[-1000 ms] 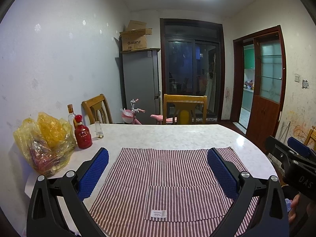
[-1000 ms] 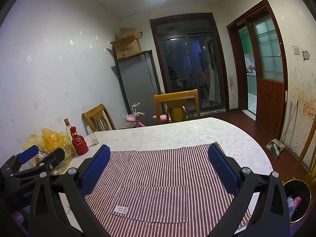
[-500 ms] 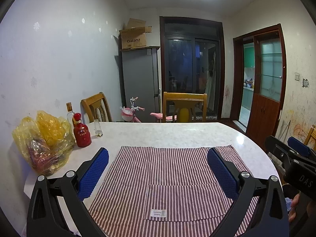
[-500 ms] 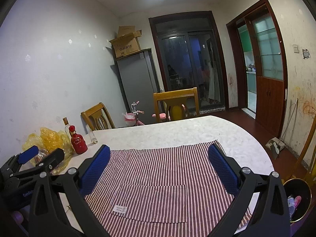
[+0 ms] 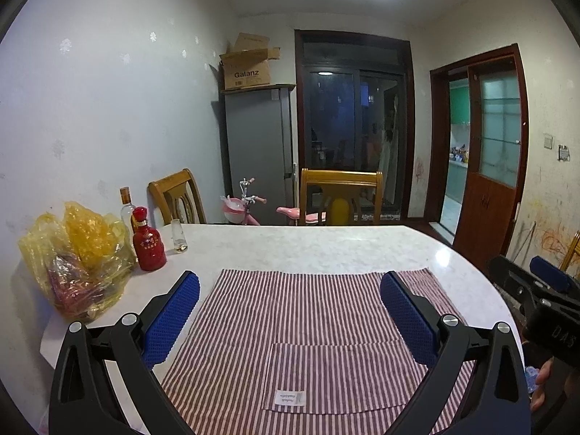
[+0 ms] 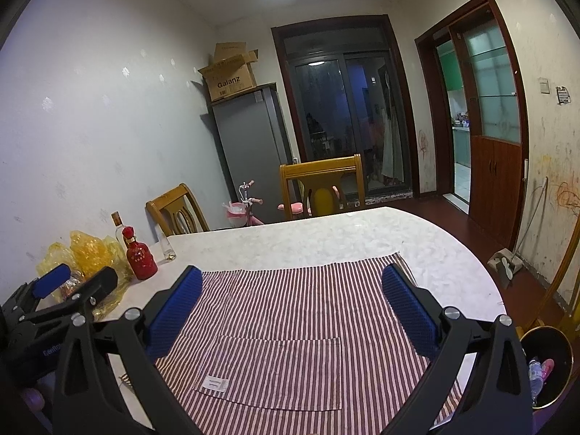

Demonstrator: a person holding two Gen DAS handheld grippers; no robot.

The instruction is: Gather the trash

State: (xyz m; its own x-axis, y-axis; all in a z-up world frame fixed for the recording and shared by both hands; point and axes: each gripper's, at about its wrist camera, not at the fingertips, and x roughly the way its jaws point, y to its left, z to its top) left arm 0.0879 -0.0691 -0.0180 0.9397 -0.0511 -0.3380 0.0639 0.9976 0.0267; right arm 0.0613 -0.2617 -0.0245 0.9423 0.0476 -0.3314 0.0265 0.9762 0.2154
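Note:
A dark round trash bin [image 6: 547,366] stands on the floor off the table's right edge, with a plastic bottle and a pink item inside it. On the white marble table [image 5: 308,246] lies a red-and-white striped cloth [image 5: 308,326]. My left gripper [image 5: 290,282] hovers open over the cloth's near half, nothing between its blue pads. My right gripper [image 6: 291,277] is likewise open and empty over the cloth. Each gripper shows at the edge of the other's view: the right gripper [image 5: 543,282] at the right, the left gripper [image 6: 72,279] at the left.
At the table's left edge sit a crumpled yellow plastic bag [image 5: 76,257], a red bottle [image 5: 148,241], a clear bottle [image 5: 127,206] and a small glass [image 5: 178,241]. Wooden chairs [image 5: 340,195] stand behind the table. A broom and dustpan [image 6: 507,264] lean at the right wall.
Both cameras have risen and tilted a little, so the table scene sits slightly lower in view. Both grippers stay open and empty; nothing on the table moved.

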